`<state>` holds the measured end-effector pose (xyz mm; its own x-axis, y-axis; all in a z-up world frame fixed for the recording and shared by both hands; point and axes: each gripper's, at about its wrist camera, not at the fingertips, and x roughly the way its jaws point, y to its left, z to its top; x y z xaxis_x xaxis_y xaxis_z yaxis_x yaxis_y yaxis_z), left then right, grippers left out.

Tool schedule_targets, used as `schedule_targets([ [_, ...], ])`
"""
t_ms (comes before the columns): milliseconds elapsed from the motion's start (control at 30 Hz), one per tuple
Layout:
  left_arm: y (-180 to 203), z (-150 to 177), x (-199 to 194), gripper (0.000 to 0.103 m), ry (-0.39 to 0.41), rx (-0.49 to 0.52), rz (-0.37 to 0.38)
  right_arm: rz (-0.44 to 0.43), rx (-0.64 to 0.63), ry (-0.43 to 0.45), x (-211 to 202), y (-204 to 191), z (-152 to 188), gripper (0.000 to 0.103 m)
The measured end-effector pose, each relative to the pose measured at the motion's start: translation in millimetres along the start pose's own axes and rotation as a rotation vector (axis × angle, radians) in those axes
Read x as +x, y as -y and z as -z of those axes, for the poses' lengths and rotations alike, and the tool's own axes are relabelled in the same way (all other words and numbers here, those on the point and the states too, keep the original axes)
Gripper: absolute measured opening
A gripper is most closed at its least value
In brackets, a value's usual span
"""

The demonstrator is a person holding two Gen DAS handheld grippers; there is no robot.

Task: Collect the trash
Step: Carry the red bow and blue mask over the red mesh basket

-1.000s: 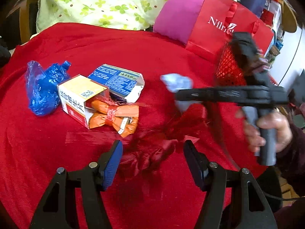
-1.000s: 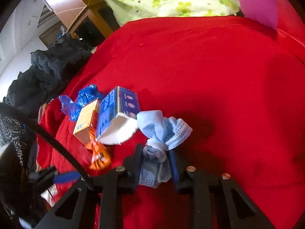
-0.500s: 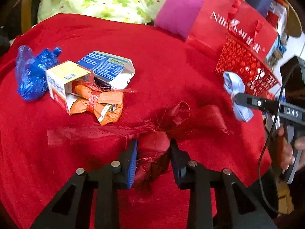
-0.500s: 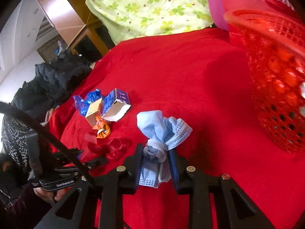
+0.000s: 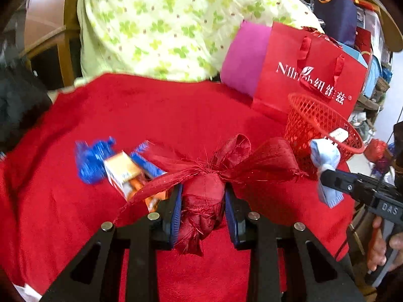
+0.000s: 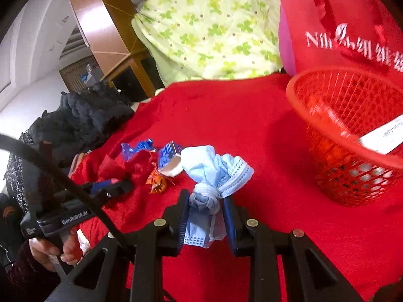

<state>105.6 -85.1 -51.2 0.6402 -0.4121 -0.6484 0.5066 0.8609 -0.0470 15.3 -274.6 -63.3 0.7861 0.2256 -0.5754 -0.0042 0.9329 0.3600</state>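
White lettering on the red paper bag standing behind the red basket reads "Nil…" followed by Chinese characters and a small ® mark, the middle letters being crossed by the bag's ribbon handle; the same print appears on it in my right wrist view. My right gripper, seen from my left wrist camera, bears the letters "DAS" on its black body, and my left gripper, seen from my right wrist camera, bears "GenRobot.AI" along its side. Print on the small box and on the paper slip in the basket is too blurred to read.
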Motion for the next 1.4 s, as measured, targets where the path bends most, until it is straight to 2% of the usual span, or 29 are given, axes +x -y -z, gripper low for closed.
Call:
schedule_targets([
  [300, 48.1, -29.7, -28.1, 0.033, 0.082, 0.072, -0.055, 0.031, -0.029, 0.113, -59.7, 1.3, -11.1, 0.028],
  [600, 81.7, -46.7, -35.3, 0.033, 0.113, 0.104, -0.062, 0.094, -0.041, 0.182, -97.2, 12.6, -19.8, 0.028],
  [1400, 134.5, -61.2, -31.7, 0.034, 0.127, 0.149, -0.047, 0.124, 0.040, 0.255, -135.6, 55.5, -20.6, 0.028],
])
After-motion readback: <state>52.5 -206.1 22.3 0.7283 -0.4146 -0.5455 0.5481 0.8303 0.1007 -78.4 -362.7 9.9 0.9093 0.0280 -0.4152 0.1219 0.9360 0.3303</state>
